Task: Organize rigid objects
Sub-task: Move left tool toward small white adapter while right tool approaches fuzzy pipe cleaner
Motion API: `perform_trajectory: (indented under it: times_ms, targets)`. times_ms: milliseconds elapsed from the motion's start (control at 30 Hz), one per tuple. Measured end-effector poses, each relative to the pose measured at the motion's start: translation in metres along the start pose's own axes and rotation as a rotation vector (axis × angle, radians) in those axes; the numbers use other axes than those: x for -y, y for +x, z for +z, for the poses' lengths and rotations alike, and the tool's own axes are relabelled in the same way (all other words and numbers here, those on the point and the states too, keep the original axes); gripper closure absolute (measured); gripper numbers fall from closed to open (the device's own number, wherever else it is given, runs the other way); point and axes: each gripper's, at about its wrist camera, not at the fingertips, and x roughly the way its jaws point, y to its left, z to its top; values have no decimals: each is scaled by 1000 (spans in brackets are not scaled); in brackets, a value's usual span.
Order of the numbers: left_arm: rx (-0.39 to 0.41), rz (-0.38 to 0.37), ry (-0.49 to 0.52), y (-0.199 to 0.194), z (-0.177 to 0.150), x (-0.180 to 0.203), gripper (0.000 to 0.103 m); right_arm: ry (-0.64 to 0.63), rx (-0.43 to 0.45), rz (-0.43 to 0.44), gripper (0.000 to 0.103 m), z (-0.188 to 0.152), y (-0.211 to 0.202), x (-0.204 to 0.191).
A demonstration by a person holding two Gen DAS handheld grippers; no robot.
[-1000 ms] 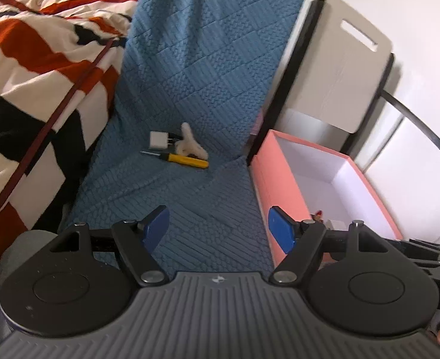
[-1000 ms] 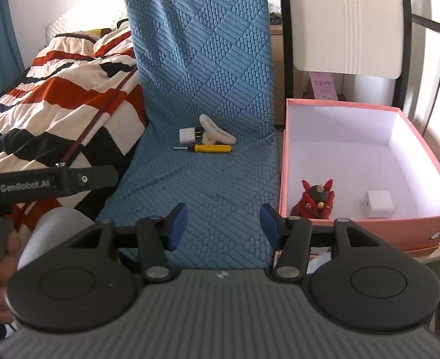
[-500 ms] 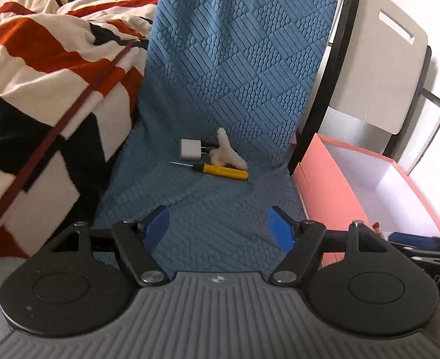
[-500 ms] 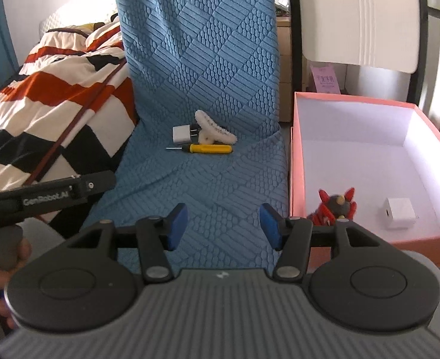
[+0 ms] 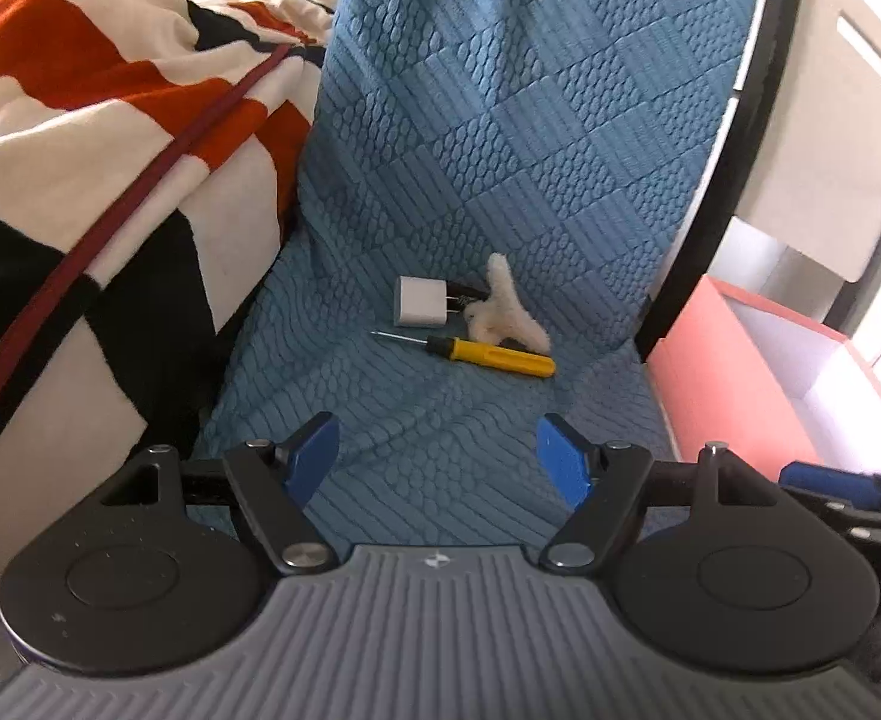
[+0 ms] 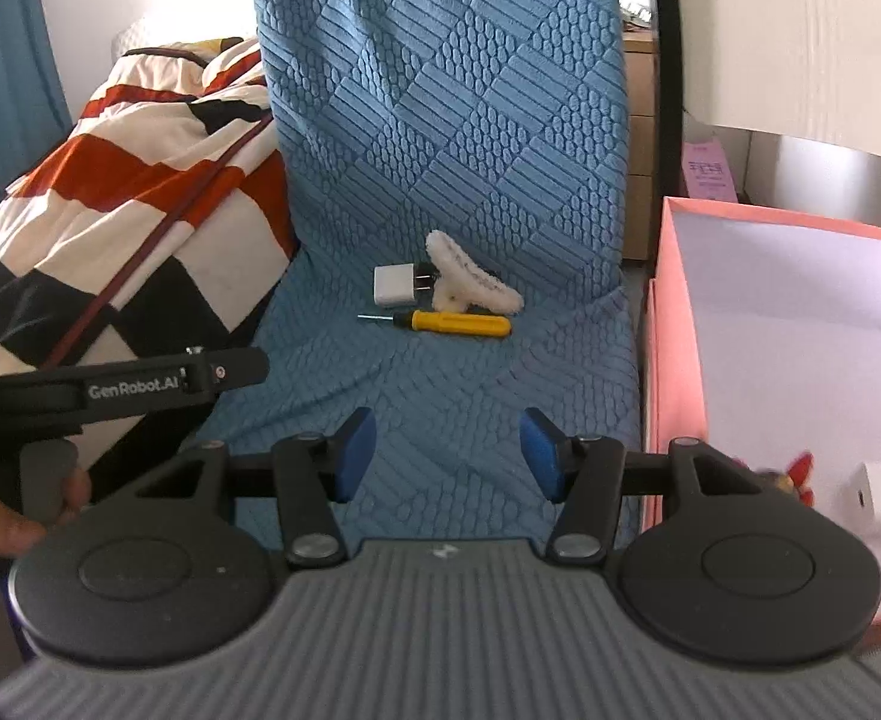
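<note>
A blue quilted mat (image 6: 440, 396) carries three things, bunched near its fold: a white plug (image 6: 397, 286), a fuzzy white clip (image 6: 470, 284) touching the plug's prongs, and a yellow screwdriver (image 6: 440, 321) lying crosswise just in front of both. A striped blanket (image 6: 110, 210) borders the mat's left edge.

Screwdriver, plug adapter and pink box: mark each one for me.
screwdriver (image 6: 458, 323), right wrist view, yellow handle.
plug adapter (image 6: 393, 286), right wrist view, white body.
pink box (image 6: 674, 360), right wrist view, near left wall.
</note>
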Motion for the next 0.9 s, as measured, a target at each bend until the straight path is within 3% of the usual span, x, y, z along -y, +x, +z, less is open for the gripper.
perform_trajectory:
  times_ms: [500,700,900]
  targets:
    - [-99,27,-100,100,47,-25,26,-63,-58,64,47,36,82,3]
    - [-129,21,-104,138,66,-31,26,-63,-99,45,47,51,121,11]
    - [-148,25,-82,177,79,-26,27,-176,-103,-18,48,64,166,14]
